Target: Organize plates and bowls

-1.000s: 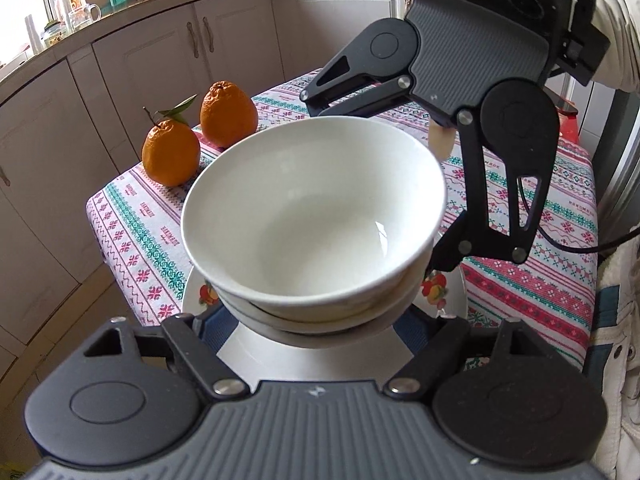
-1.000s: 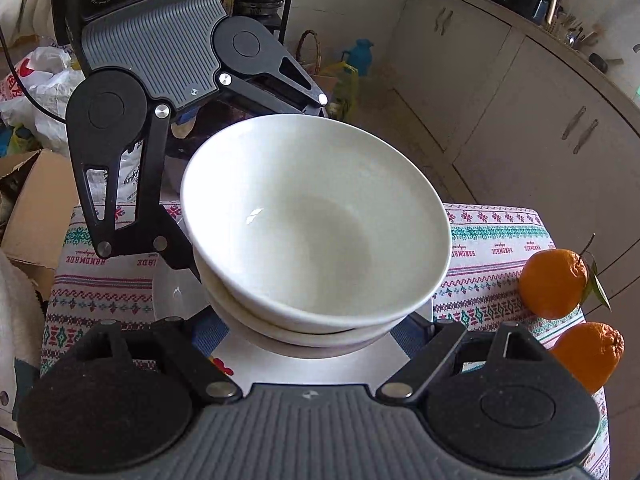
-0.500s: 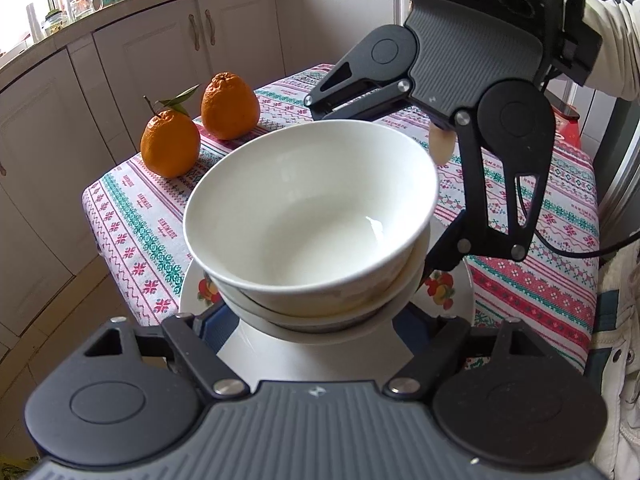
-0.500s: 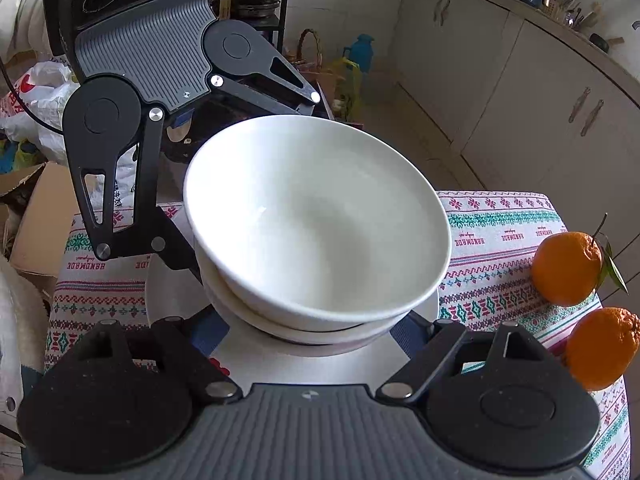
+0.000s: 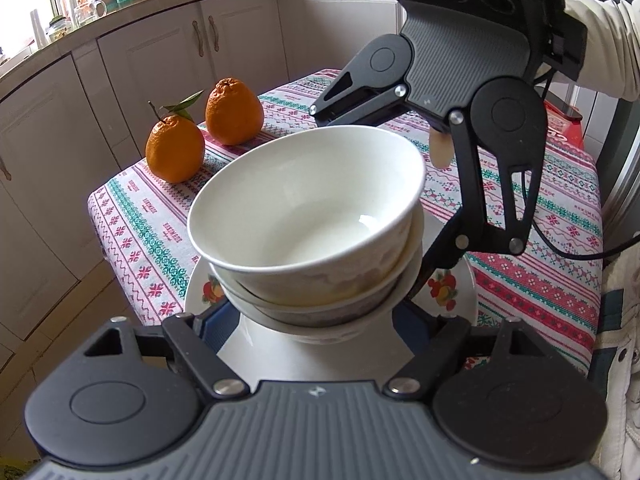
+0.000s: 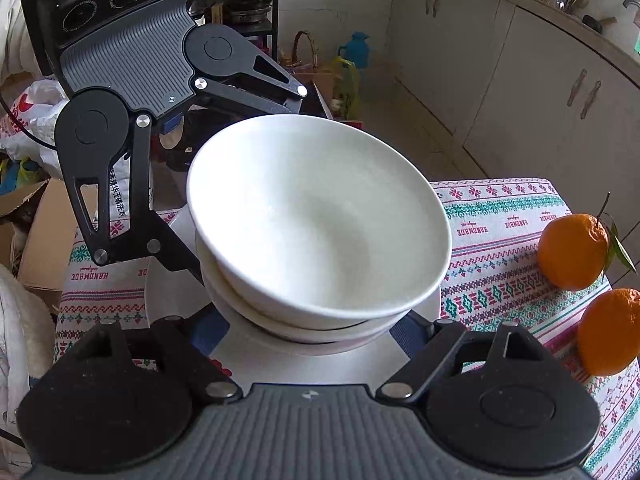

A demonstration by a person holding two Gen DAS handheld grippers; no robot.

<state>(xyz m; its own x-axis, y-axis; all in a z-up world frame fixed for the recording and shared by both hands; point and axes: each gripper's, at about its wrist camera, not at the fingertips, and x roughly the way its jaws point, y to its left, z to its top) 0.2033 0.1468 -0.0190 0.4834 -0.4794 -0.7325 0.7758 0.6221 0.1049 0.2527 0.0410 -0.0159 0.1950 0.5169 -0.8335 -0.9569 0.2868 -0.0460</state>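
Note:
A stack of nested white bowls (image 5: 304,216) sits tilted between my two grippers, which face each other across it. It leans down toward the oranges. In the left wrist view my left gripper (image 5: 316,320) has its blue pads (image 5: 214,316) pressed on both sides of the bottom bowl. The right wrist view shows my right gripper (image 6: 312,332) clasping the same bowl stack (image 6: 320,220) from the opposite side. Under the stack lies a white plate (image 5: 452,292) with fruit prints; whether the stack touches it I cannot tell. The far fingertips are hidden behind the bowls.
A patterned tablecloth (image 5: 140,224) covers the small table. Two oranges (image 5: 174,148) (image 5: 234,110) stand near its far corner, by the edge. Kitchen cabinets (image 5: 152,72) lie beyond. A cardboard box (image 6: 44,232) and bags sit on the floor. A white sleeve (image 5: 600,40) holds the right gripper.
The bowl stack has tipped down toward the oranges, so more of its outer wall shows in the left wrist view. Both grippers stay closed on it, almost in place.

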